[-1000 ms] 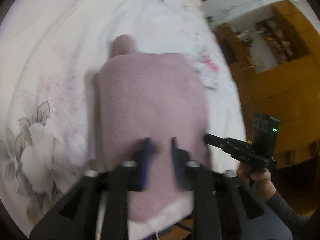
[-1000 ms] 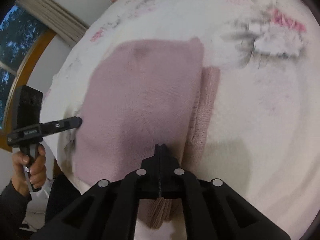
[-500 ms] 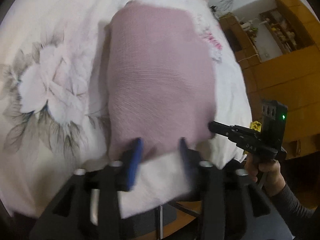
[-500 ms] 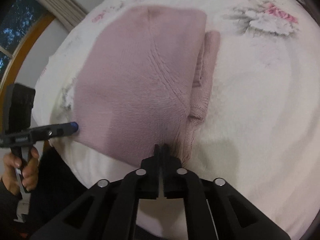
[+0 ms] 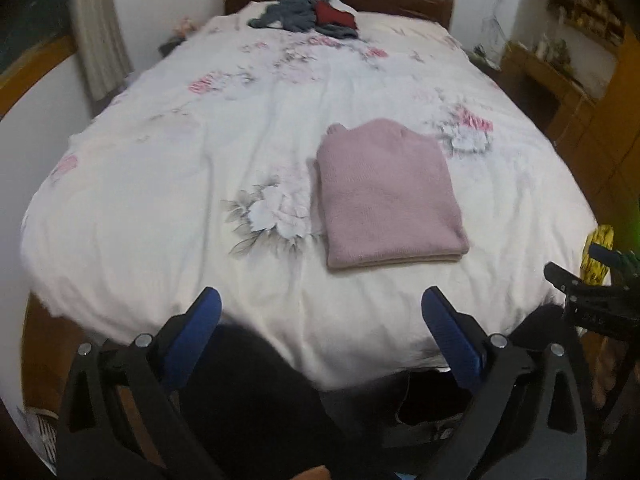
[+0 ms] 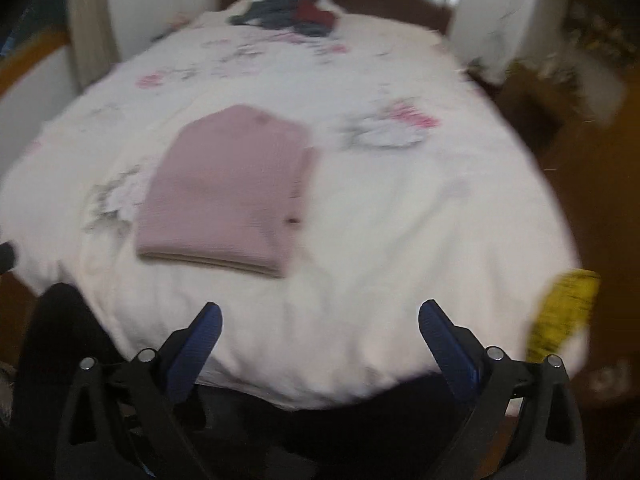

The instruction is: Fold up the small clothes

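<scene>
Folded pink sweater point(image 5: 388, 196) lying mid-frame on bed point(image 5: 160, 200); left tongs point(image 5: 320, 312) and right tongs point(image 6: 318, 320) spread wide, empty, at bottom.

On the one bed point(image 5: 160, 184) lie one folded pink sweater point(image 5: 388, 196) near its foot and one heap of dark clothes point(image 5: 308, 16) at its headboard end, with one yellow item point(image 5: 598, 252) beside its foot corner.
</scene>
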